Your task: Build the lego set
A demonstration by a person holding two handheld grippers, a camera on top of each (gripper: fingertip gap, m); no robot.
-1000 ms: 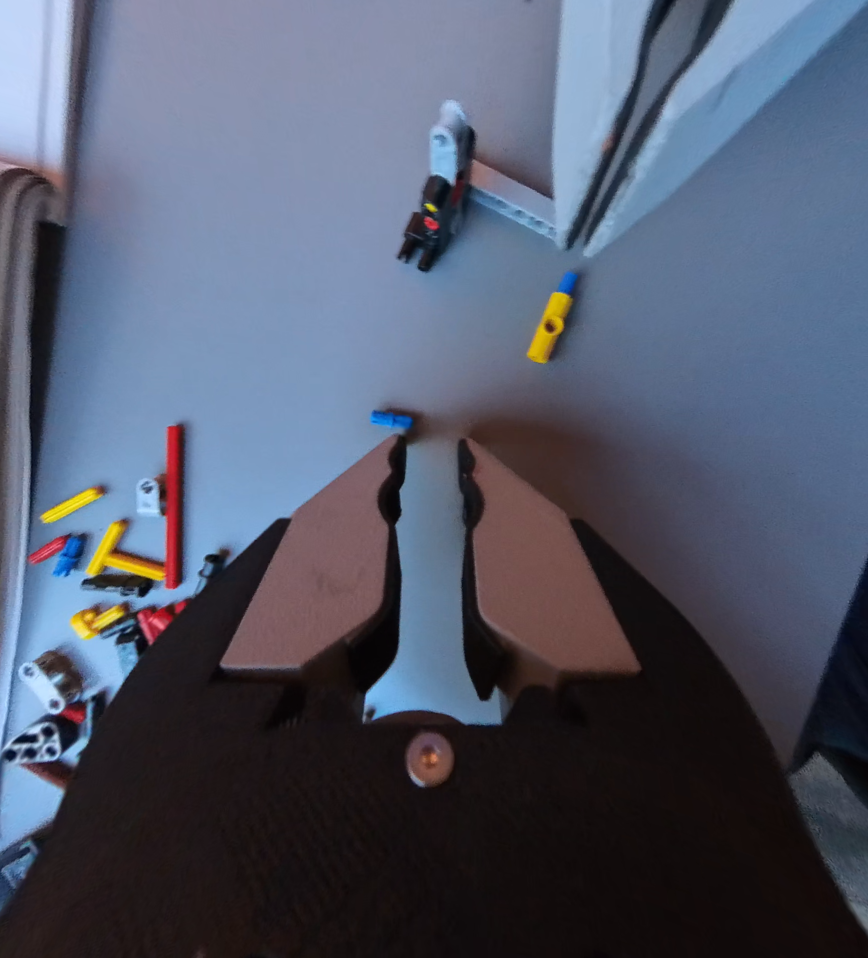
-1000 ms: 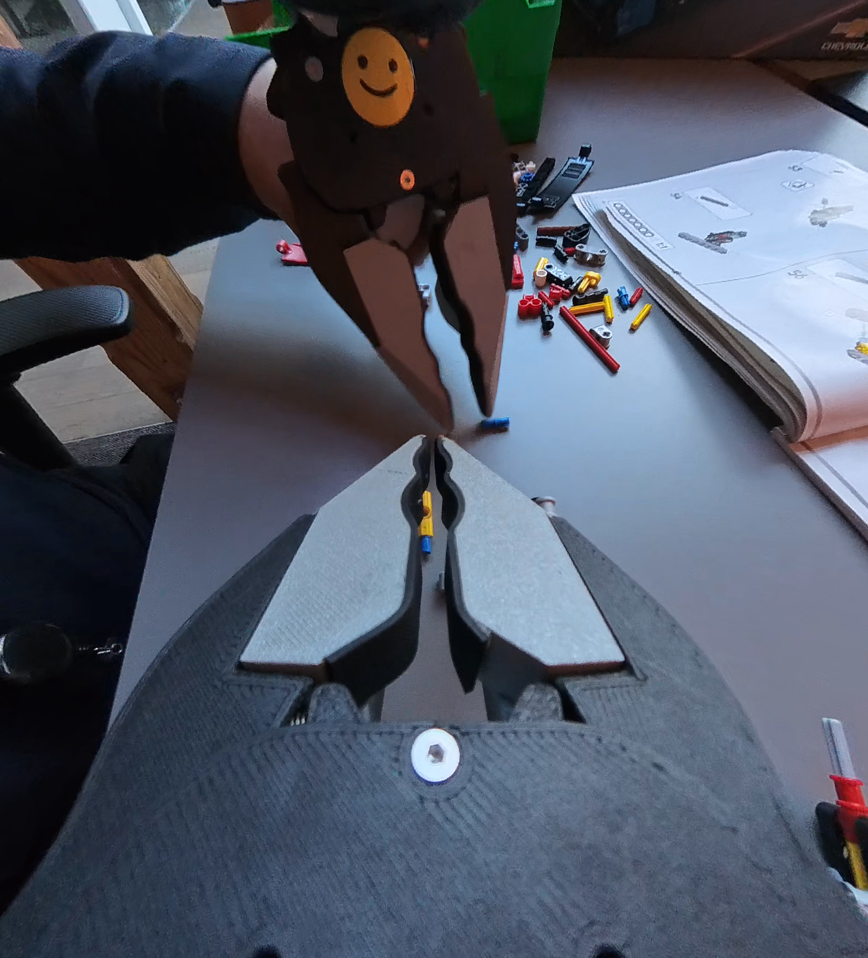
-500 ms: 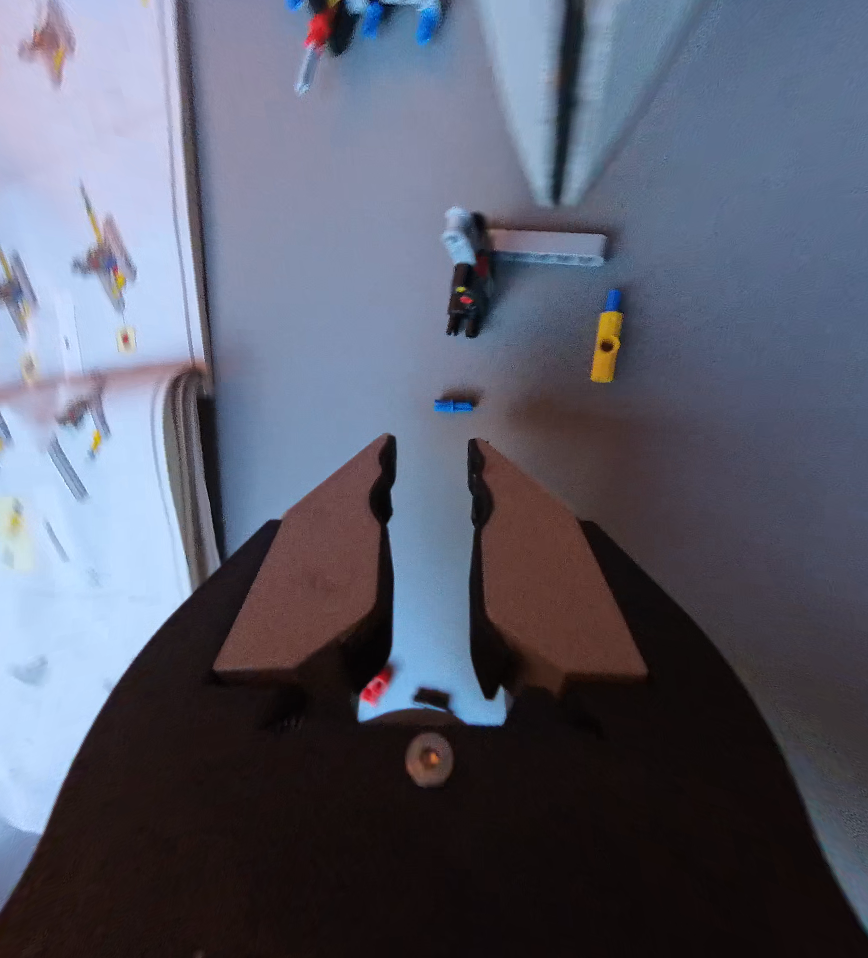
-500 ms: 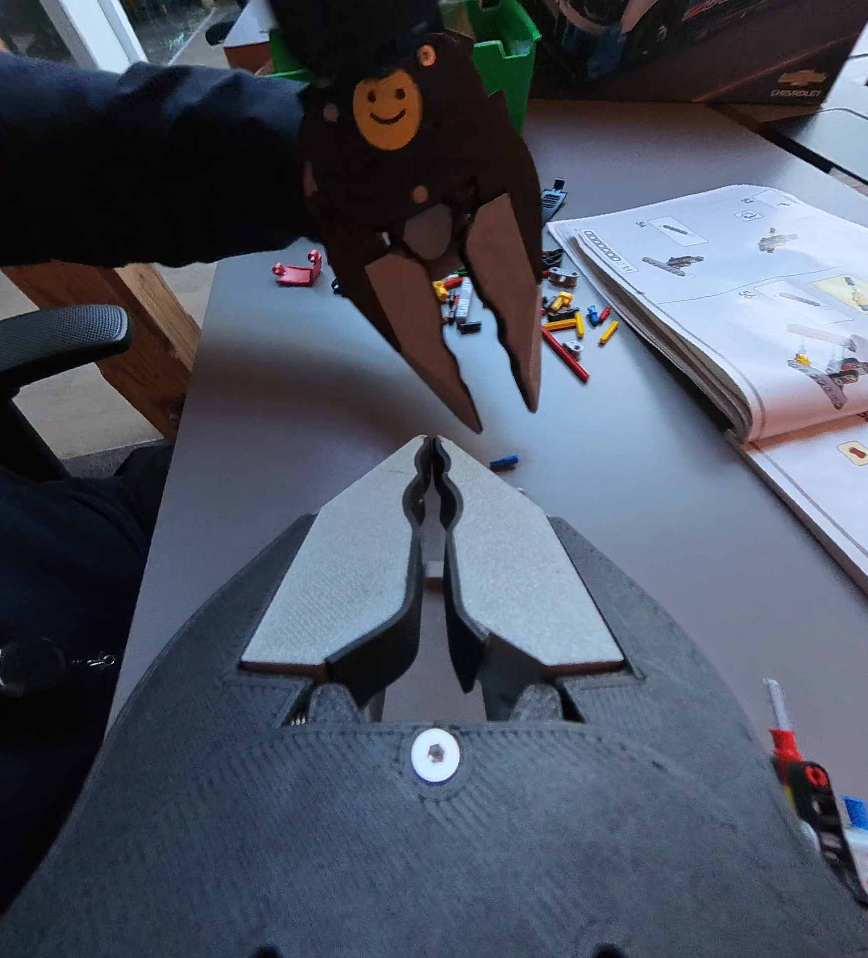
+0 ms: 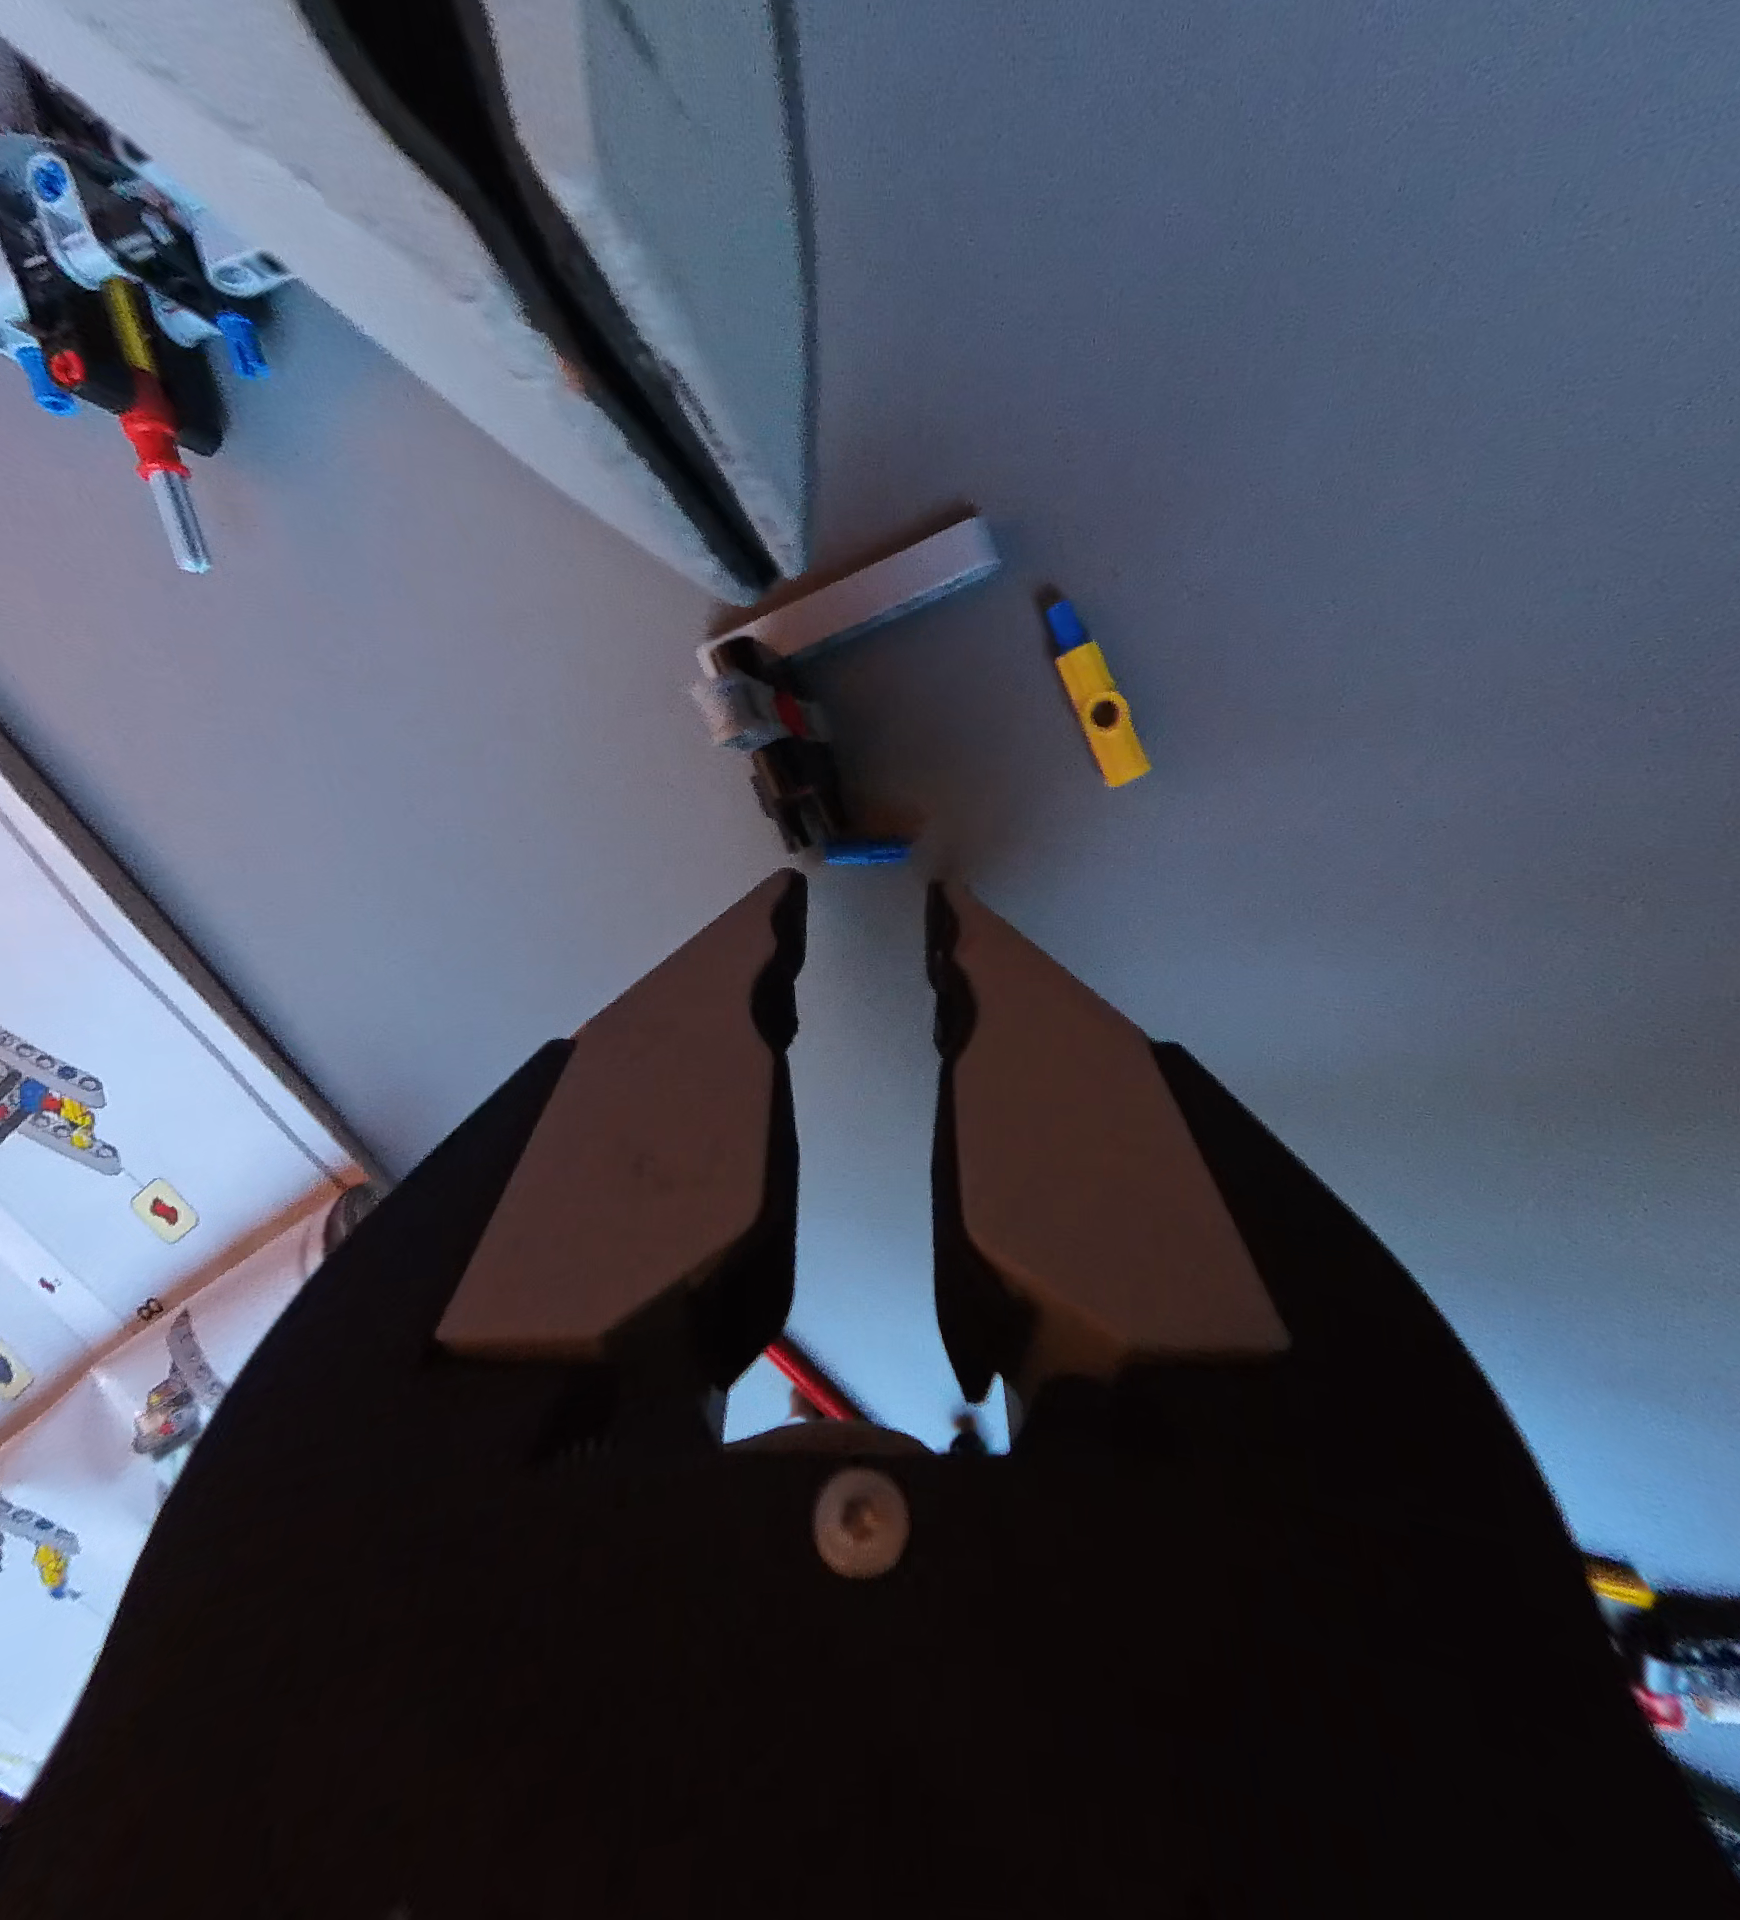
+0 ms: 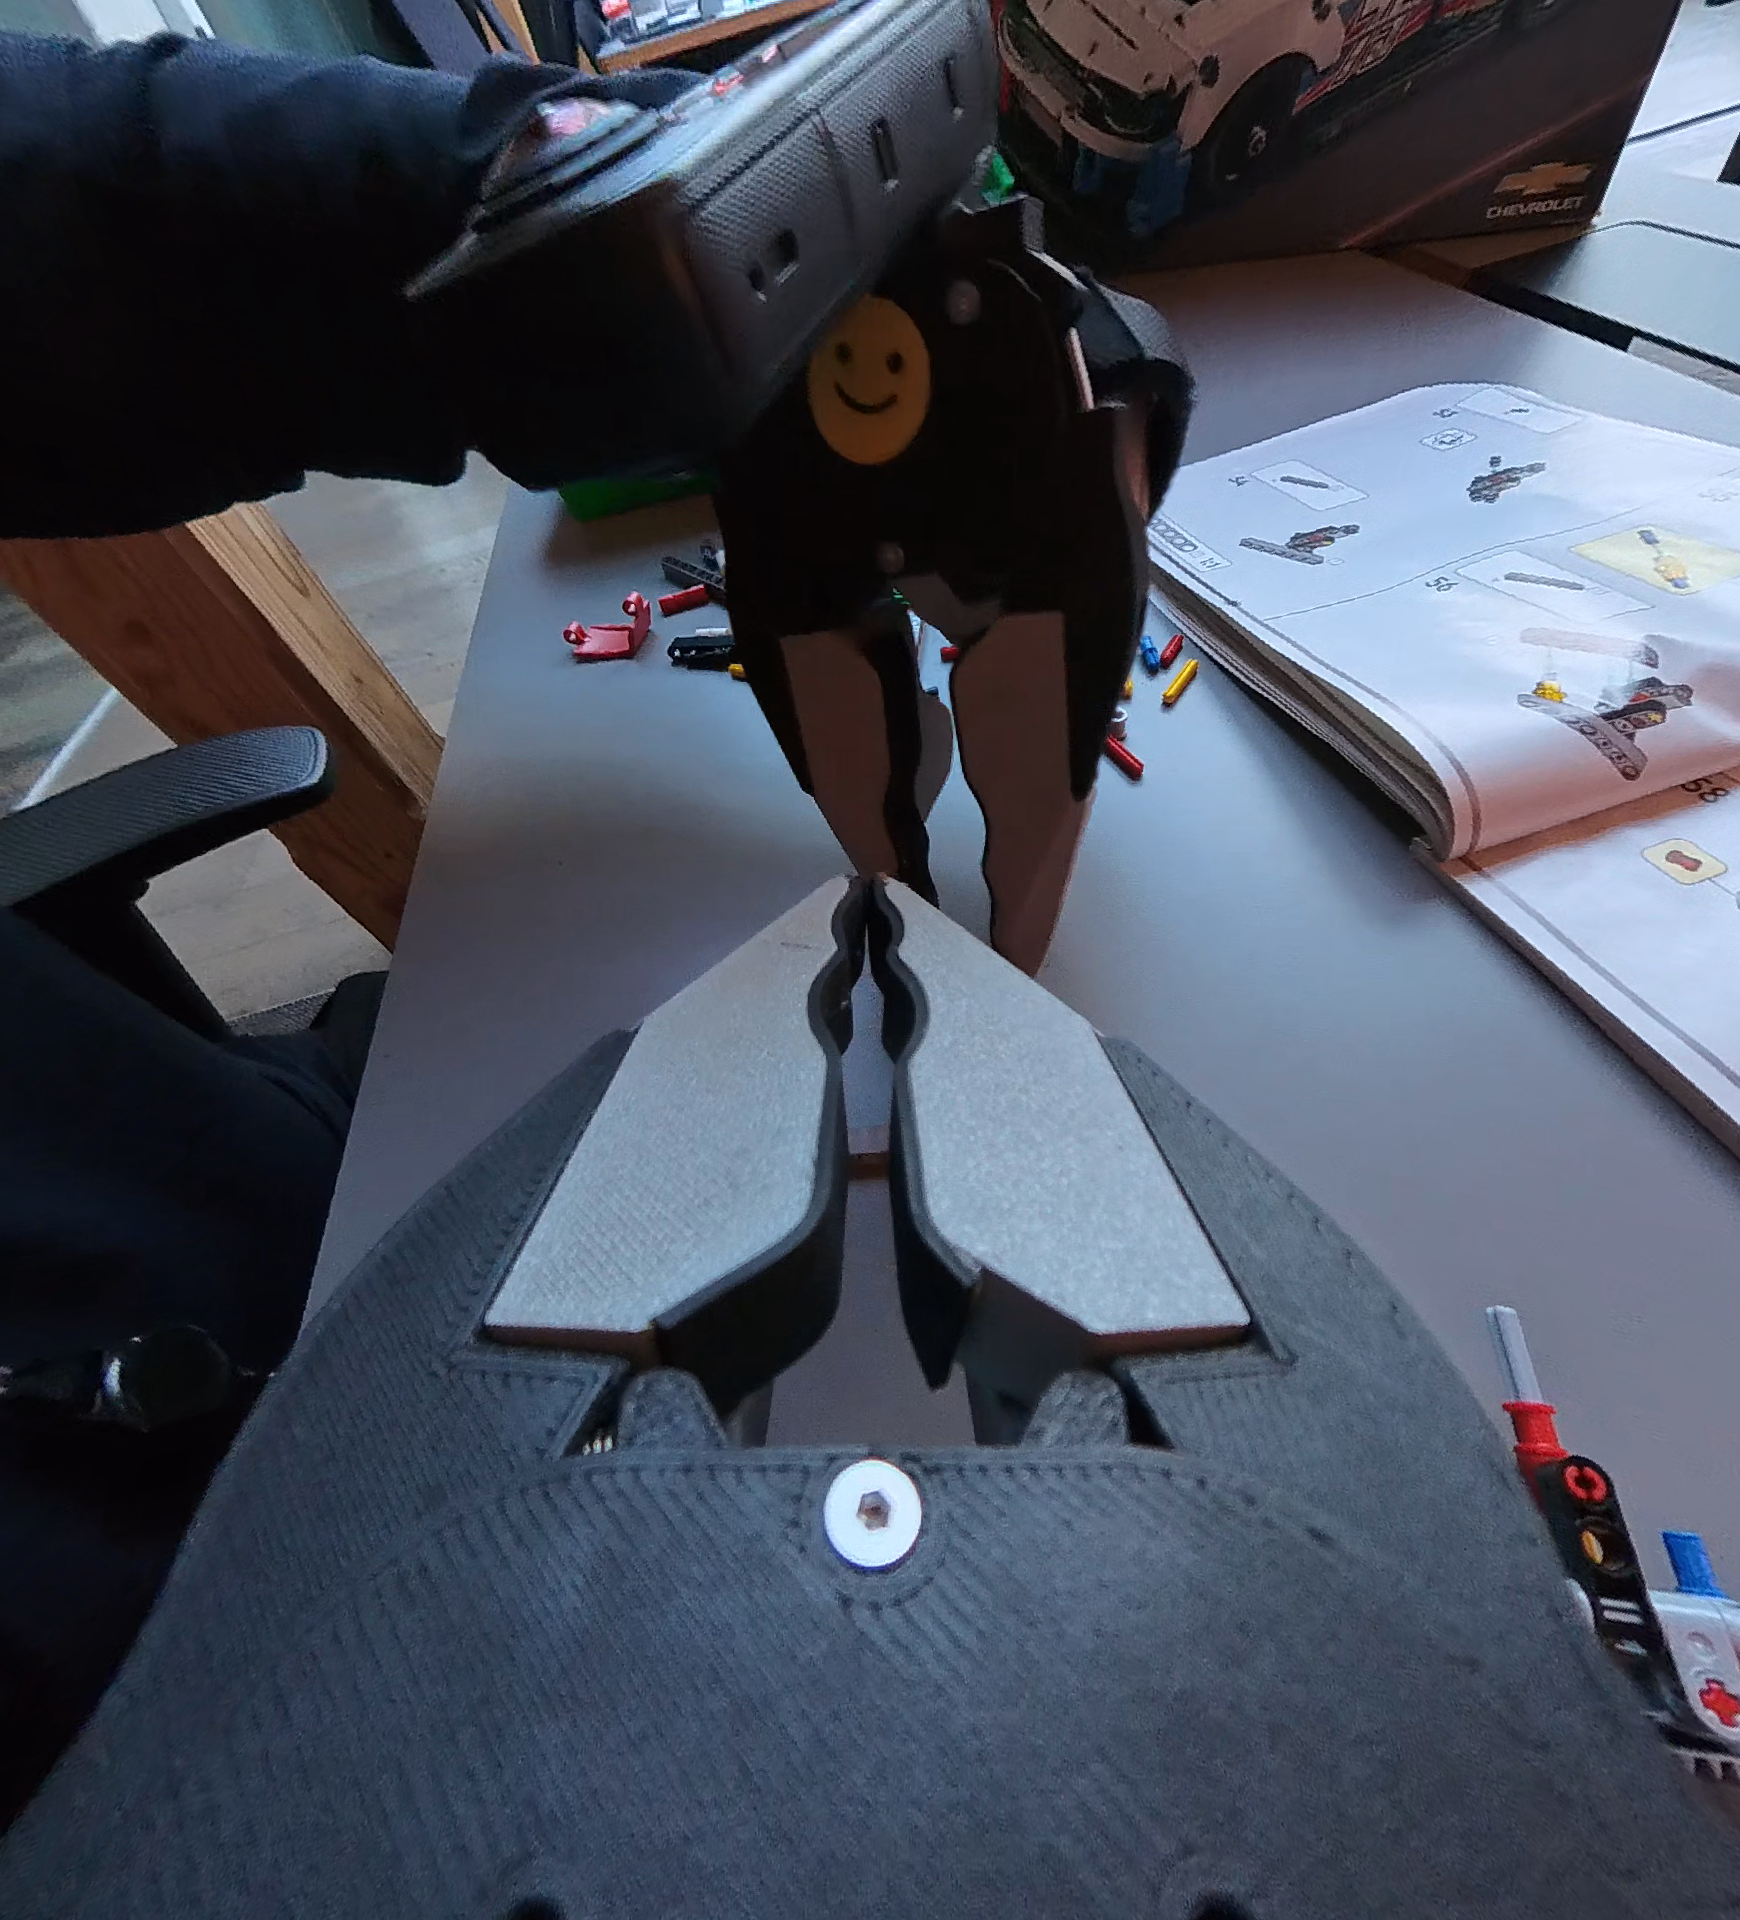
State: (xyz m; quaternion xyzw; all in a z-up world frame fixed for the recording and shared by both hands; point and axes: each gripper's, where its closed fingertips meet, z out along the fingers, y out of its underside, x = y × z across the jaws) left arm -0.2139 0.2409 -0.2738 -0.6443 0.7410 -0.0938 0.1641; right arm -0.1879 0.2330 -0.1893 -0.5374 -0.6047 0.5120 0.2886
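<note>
Left gripper (image 5: 861, 883), jaws spread with nothing between them, hangs over the grey tabletop (image 5: 1365, 416), its tips just short of a small blue pin (image 5: 866, 854) lying beside a grey-and-black brick piece (image 5: 783, 727); a yellow connector (image 5: 1103, 707) lies near. Right gripper (image 6: 868, 883), jaws pressed together, grasp bare; open instruction booklet (image 6: 1520, 623) to its right

We lose the left part of the grey-and-black brick assembly (image 5: 66, 270) past the left wrist view's edge. The red rod (image 5: 812, 1390) shows only a short piece behind the left gripper (image 5: 864, 891). Blur smears the pieces (image 5: 1718, 1662) at the lower right edge there. In the right wrist view, the instruction booklet (image 6: 1531, 665) runs off the right edge, and the far loose pieces (image 6: 1152, 675) are too small to identify.
</note>
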